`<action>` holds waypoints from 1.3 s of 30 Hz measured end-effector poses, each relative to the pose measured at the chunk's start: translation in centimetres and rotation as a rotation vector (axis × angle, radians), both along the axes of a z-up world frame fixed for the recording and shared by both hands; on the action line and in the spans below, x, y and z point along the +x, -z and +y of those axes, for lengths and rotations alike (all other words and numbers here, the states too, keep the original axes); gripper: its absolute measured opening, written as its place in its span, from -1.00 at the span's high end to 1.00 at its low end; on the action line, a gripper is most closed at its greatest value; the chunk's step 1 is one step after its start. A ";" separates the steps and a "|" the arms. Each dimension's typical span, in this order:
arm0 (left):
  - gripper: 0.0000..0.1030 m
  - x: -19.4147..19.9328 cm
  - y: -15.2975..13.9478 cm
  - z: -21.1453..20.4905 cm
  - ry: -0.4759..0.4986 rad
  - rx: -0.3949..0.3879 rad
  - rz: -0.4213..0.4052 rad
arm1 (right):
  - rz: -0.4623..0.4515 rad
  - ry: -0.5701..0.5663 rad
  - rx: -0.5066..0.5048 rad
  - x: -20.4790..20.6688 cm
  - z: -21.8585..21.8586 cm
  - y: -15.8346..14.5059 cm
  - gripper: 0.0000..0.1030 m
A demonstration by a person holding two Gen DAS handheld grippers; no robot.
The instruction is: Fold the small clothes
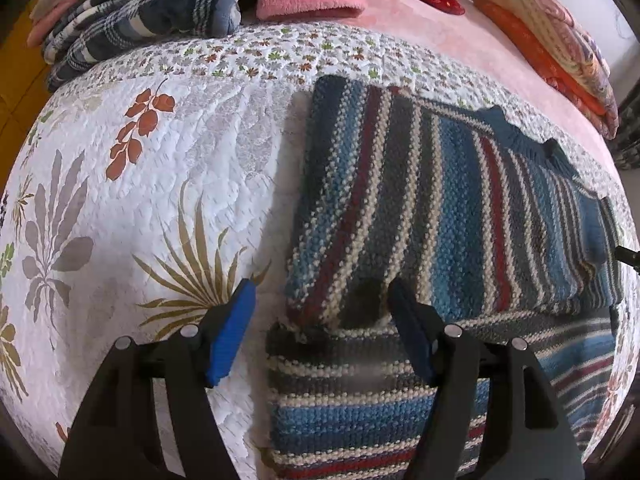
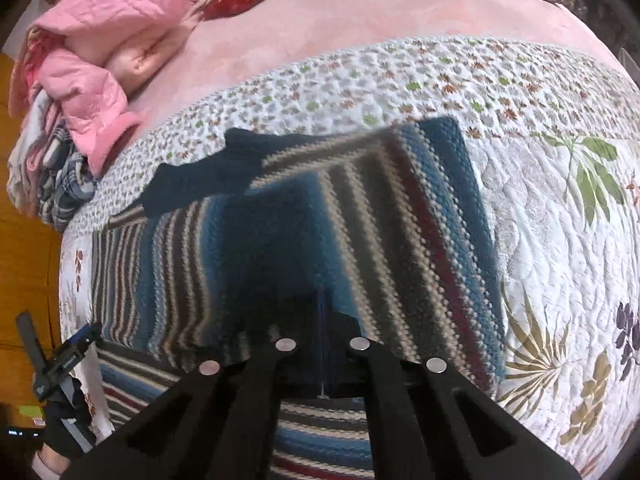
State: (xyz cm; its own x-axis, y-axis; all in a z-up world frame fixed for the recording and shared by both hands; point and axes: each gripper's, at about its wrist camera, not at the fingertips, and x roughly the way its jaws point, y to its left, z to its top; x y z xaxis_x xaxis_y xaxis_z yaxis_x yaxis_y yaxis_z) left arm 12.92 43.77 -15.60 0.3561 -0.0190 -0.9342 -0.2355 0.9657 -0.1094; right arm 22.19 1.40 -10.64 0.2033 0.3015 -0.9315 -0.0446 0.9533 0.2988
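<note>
Sweater: I saw the striped knit sweater (image 1: 440, 208) lying on the floral quilt (image 1: 140, 200), one part already doubled over the rest.
Left gripper (image 1: 320, 320): its blue pads were spread apart, empty, at the folded edge.
Right gripper (image 2: 322, 344): fingers seemed drawn together; whether they pinched knit, I couldn't tell.
Remaining: I judged further folds were needed.
Surroundings: pink clothes (image 2: 100, 40) and a plaid pile (image 1: 140, 16) lay well apart, blocking nothing.

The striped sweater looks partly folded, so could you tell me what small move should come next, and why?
Probably close the left gripper, whose jaws gape astride the folded edge of the striped sweater, to grip that edge. A flat lower layer still sticks out, so another fold seems due.
</note>
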 end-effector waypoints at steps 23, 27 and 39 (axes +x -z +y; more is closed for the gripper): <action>-0.40 0.1 0.0 0.3 -0.006 -0.021 -0.005 | -0.056 -0.059 -0.064 0.6 2.9 -0.9 0.92; -0.44 0.2 0.2 0.2 -0.005 -0.017 0.007 | -0.006 -0.049 -0.099 0.4 1.5 0.4 0.97; -0.48 -0.6 -0.8 0.3 -0.014 -0.064 0.056 | 0.016 -0.025 -0.074 -0.6 0.1 0.1 0.80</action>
State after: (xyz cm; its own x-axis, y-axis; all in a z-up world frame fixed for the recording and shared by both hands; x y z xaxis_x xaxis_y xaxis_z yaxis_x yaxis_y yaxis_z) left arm 12.27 44.10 -14.83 0.3036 -0.0744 -0.9499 -0.2565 0.9538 -0.1567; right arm 21.57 1.53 -10.78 0.1816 0.2366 -0.9545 -0.0640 0.9714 0.2286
